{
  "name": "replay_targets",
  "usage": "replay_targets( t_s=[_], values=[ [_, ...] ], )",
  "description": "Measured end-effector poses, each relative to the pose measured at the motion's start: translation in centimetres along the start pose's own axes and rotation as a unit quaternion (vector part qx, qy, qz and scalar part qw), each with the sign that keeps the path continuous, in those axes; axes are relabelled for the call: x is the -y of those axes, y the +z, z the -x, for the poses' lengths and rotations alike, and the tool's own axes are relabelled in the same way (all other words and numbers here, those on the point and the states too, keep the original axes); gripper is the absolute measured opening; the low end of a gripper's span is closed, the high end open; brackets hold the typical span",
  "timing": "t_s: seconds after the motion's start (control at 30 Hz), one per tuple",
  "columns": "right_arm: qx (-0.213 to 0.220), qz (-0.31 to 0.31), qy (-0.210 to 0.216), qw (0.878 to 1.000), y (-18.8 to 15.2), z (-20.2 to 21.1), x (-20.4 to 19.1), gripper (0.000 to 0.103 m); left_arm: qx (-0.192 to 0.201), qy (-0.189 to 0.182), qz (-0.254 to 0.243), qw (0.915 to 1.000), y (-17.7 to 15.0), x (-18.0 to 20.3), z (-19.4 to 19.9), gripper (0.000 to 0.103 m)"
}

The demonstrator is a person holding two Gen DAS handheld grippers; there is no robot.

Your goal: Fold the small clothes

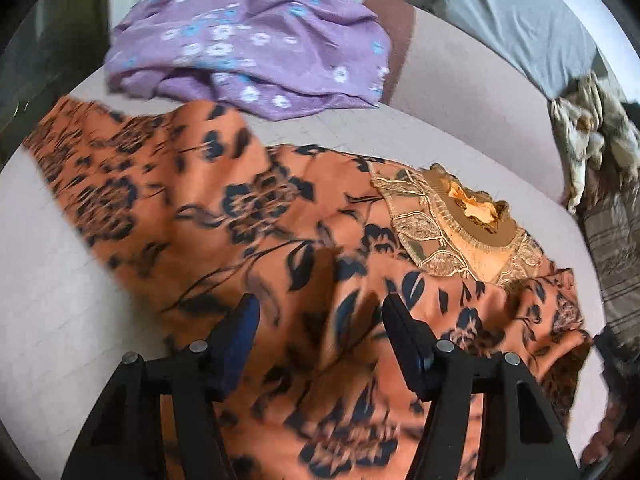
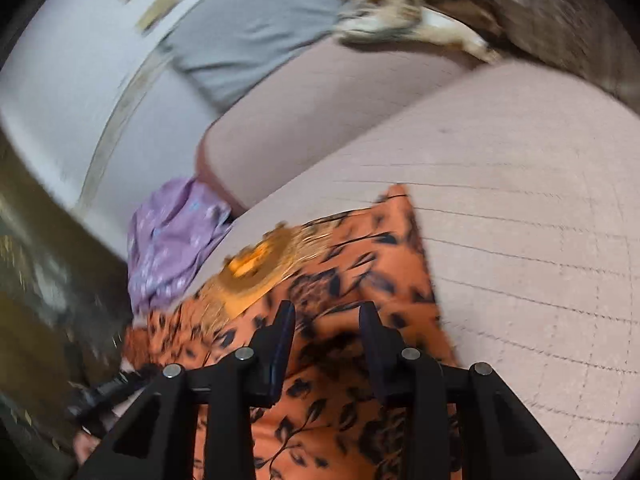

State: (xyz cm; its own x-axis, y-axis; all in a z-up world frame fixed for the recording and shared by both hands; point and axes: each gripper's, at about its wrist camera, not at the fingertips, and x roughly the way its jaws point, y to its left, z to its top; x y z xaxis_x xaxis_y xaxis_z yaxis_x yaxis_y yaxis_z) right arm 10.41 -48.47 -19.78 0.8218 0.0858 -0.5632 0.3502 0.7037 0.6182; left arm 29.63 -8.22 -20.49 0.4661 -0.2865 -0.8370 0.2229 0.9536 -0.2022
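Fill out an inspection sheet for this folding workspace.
Surface: pale pink quilted bed cover, mostly bare.
Job's things: orange floral garment spread out, embroidered neckline up; purple floral garment crumpled behind it.
Clutter: grey pillow, patterned cloth heap.
Grippers: left gripper and right gripper over the orange fabric, jaws apart, nothing pinched.
Cables: nothing seen.
Surroundings: white wall, blurred.

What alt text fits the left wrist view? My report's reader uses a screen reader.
An orange floral garment lies spread on a pale sofa seat, the left gripper open just above it. A crumpled purple floral garment lies behind.
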Motion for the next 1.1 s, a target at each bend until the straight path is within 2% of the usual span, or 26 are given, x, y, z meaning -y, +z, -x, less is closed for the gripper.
replay_targets(
  t_s=[0.03, 0.07, 0.1, 0.13, 0.2, 0.23, 0.3, 0.37, 0.47, 0.53, 0.57, 0.6, 0.63, 0.67, 0.77, 0.83, 0.9, 0.97, 1.03, 1.1],
  values=[
    [0.004, 0.000, 0.003, 1.000, 0.4, 0.1, 0.0, 0.035, -0.010, -0.004, -0.011, 0.9999, 0.1, 0.4, -0.6, 0.064],
    [0.014, 0.007, 0.002, 1.000, 0.9, 0.2, -0.1, 0.035, -0.024, -0.015, -0.014, 0.9995, 0.1, 0.8, -1.2, 0.057],
    [0.023, 0.013, 0.000, 1.000, 1.3, 0.4, -0.2, 0.035, -0.039, -0.032, -0.007, 0.9987, 0.2, 1.0, -1.8, 0.024],
    [0.029, 0.016, 0.006, 0.999, 1.6, 0.1, -0.4, 0.035, -0.054, -0.040, 0.001, 0.9977, 0.3, 1.1, -2.3, 0.003],
    [0.010, 0.013, 0.026, 1.000, 2.0, -1.2, -0.4, 0.035, -0.064, -0.028, 0.006, 0.9975, 0.4, 1.4, -2.5, 0.003],
    [-0.015, 0.016, 0.019, 1.000, 1.8, -2.4, -0.6, 0.035, -0.055, -0.022, 0.002, 0.9983, 0.6, 1.5, -2.2, 0.003],
    [-0.070, 0.022, -0.024, 0.997, 0.7, -5.0, -0.6, 0.035, -0.029, 0.002, -0.026, 0.9993, 1.9, 1.7, -0.9, 0.003],
    [-0.108, 0.019, -0.034, 0.993, -0.1, -6.4, -0.5, 0.035, -0.006, 0.013, -0.036, 0.9992, 3.7, 1.2, 0.7, 0.003],
    [-0.111, 0.028, -0.026, 0.993, -0.2, -6.2, -1.4, 0.036, 0.013, 0.036, -0.054, 0.9978, 5.8, -0.1, 2.6, 0.006],
    [-0.128, 0.036, -0.017, 0.991, -0.5, -6.6, -1.9, 0.037, 0.007, 0.035, -0.051, 0.9981, 6.8, -2.5, 3.9, 0.019],
    [-0.128, 0.045, -0.026, 0.990, -0.9, -6.7, -2.0, 0.037, 0.011, 0.051, -0.044, 0.9977, 7.0, -4.2, 4.6, 0.024],
    [-0.123, 0.061, -0.037, 0.990, -1.2, -6.8, -2.4, 0.037, 0.024, 0.086, -0.032, 0.9955, 7.2, -6.7, 5.6, 0.045],
    [-0.116, 0.083, -0.046, 0.989, -1.3, -6.7, -3.0, 0.037, 0.030, 0.101, -0.022, 0.9942, 7.3, -8.1, 5.8, 0.065],
    [-0.111, 0.103, -0.051, 0.987, -1.5, -6.8, -3.8, 0.037, 0.038, 0.116, -0.003, 0.9925, 7.5, -10.5, 6.5, 0.068],
    [-0.105, 0.125, -0.034, 0.986, -2.3, -6.5, -4.7, 0.037, 0.051, 0.149, 0.090, 0.9834, 7.7, -18.7, 8.0, 0.068],
    [-0.113, 0.135, -0.032, 0.984, -2.9, -6.5, -4.8, 0.038, 0.046, 0.154, 0.167, 0.9728, 7.4, -24.0, 8.2, 0.068],
    [-0.117, 0.153, -0.047, 0.980, -3.8, -7.5, -5.1, 0.038, 0.036, 0.143, 0.234, 0.9609, 6.9, -28.4, 7.5, 0.068],
    [-0.102, 0.179, -0.057, 0.977, -4.3, -7.6, -5.6, 0.039, 0.041, 0.124, 0.275, 0.9525, 6.6, -30.6, 6.5, 0.068],
    [-0.101, 0.190, -0.057, 0.975, -4.6, -8.0, -6.3, 0.050, 0.049, 0.105, 0.319, 0.9408, 6.6, -32.7, 5.1, 0.068],
    [-0.099, 0.191, -0.049, 0.975, -4.8, -8.0, -6.4, 0.052, 0.052, 0.081, 0.351, 0.9314, 7.0, -34.3, 3.4, 0.068]
  ],
)
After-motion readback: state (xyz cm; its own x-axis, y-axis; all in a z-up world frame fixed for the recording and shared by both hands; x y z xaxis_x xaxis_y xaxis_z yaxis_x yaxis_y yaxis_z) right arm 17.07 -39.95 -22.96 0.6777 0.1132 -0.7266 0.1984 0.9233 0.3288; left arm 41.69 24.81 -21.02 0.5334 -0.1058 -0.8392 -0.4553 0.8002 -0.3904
